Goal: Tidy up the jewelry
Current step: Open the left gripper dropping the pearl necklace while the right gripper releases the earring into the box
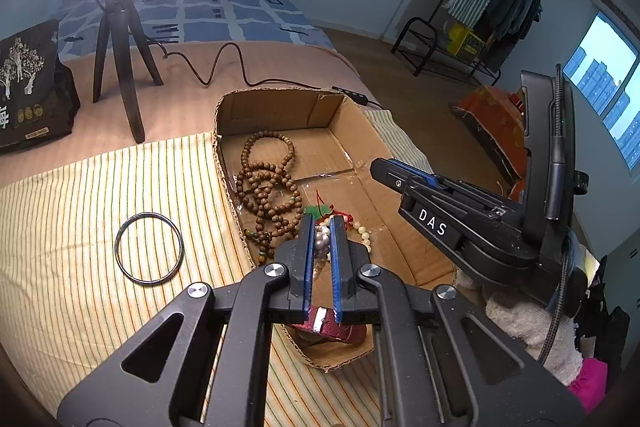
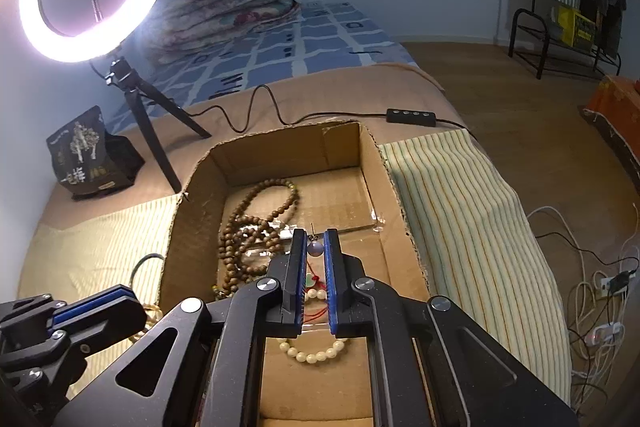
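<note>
Cardboard box: plain brown. Wooden bead strand: mid-brown. Bead bracelet: cream. Ring bangle: dark, near black. Cloth under the box: pale yellow with thin green and orange stripes. Left tongs and right tongs: black bodies, blue pads. Pearl between the right pads: pale lilac. Bed cover: blue with a white grid. Pouch: black with a pale tree print.

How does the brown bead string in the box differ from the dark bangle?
The brown bead string lies inside the cardboard box; the bangle lies outside it, on the striped cloth. The string is many small wooden beads piled in loose loops; the bangle is one plain ring lying flat. Neither is held by a claw.
</note>
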{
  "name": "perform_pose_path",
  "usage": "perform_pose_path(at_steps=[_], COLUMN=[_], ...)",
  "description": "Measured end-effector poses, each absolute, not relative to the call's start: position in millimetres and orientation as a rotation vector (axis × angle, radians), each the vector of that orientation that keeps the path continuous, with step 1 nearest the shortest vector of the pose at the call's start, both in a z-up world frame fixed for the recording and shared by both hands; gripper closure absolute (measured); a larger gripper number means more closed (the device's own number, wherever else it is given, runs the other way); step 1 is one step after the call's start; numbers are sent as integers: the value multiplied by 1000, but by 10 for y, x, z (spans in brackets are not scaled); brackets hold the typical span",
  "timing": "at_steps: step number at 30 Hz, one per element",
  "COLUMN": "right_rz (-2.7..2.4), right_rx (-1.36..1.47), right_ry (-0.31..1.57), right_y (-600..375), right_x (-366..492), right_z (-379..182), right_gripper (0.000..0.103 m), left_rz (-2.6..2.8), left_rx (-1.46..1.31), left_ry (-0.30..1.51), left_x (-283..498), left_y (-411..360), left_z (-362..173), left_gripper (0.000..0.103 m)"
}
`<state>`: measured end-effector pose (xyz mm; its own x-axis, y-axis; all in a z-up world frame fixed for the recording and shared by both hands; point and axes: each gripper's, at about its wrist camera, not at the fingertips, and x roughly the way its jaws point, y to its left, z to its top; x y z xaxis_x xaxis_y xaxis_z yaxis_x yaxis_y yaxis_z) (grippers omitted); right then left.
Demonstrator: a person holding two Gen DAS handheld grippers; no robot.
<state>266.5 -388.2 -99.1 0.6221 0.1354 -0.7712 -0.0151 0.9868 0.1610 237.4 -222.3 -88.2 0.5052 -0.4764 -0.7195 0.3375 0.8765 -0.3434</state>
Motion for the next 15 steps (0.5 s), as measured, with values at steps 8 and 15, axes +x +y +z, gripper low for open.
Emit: perform_pose_path(at_steps=[8, 15], right_rz=[53, 51], right_rx=[151, 156], right_ry=[895, 875], right_y=[-3924, -3918], right_x=[2640, 2618], right_z=[-973, -881], right_gripper=[59, 58], left_rz=[-485, -485], left_rx=[-145, -138], left_ry=[919, 914], left_x=[2351, 2310], left_y=[-2236, -2228], left_z=[-877, -849], left_gripper=[75, 75])
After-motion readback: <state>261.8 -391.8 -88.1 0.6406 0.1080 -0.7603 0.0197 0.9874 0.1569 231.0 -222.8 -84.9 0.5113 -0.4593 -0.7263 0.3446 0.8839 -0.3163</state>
